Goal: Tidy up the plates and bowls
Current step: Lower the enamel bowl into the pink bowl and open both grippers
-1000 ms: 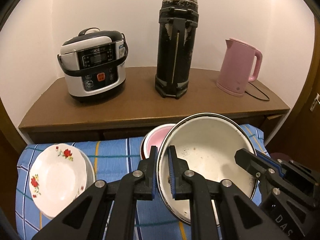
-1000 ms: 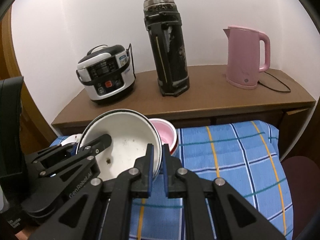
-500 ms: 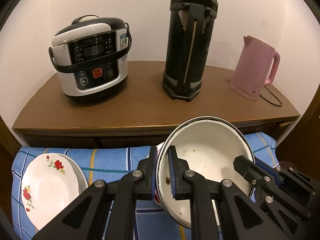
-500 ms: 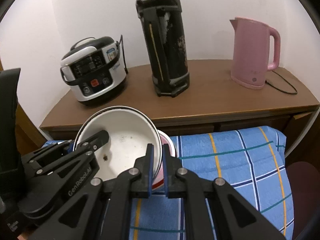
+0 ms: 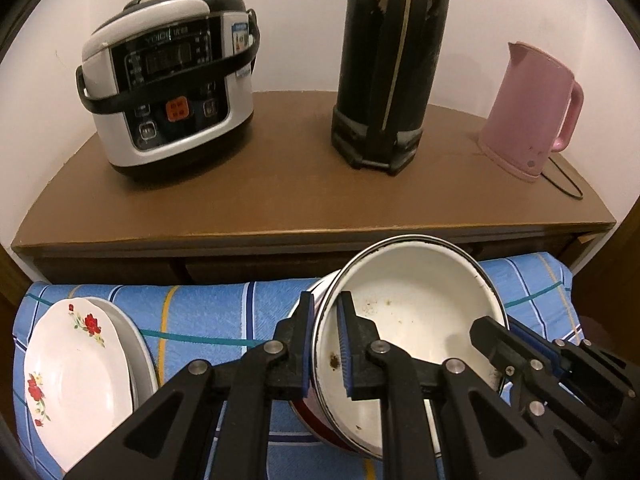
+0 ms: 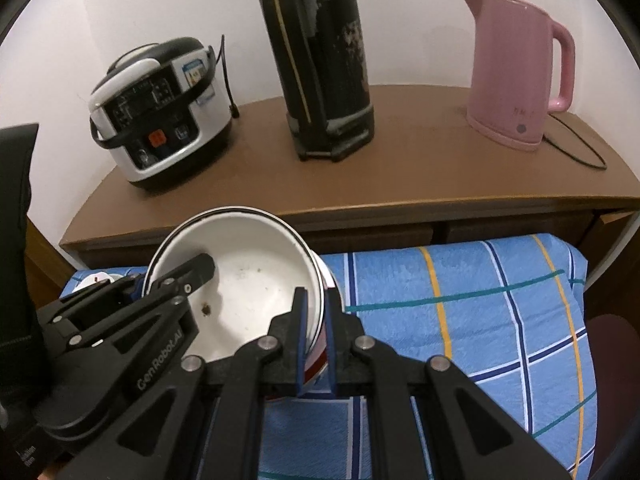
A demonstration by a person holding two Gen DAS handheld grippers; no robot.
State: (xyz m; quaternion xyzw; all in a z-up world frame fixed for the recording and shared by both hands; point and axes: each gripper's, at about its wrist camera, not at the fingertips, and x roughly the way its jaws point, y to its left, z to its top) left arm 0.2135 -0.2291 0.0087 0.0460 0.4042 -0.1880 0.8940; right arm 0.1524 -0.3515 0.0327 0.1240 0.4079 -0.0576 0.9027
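Both grippers pinch opposite rim edges of white enamel bowl: left gripper, right gripper, jaws nearly shut on wall. Two-sided hold steadies bowl over pink bowl on blue cloth; likely nesting. Floral plates stacked left.

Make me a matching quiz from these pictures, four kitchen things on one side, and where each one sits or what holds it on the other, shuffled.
Things:
1. rice cooker
2. pink kettle
3. white enamel bowl
4. floral plate

Places:
A. gripped at the rim by both grippers
B. left end of the wooden cabinet top
C. left side of the blue plaid cloth
D. right end of the wooden cabinet top

Pairs: 1-B, 2-D, 3-A, 4-C
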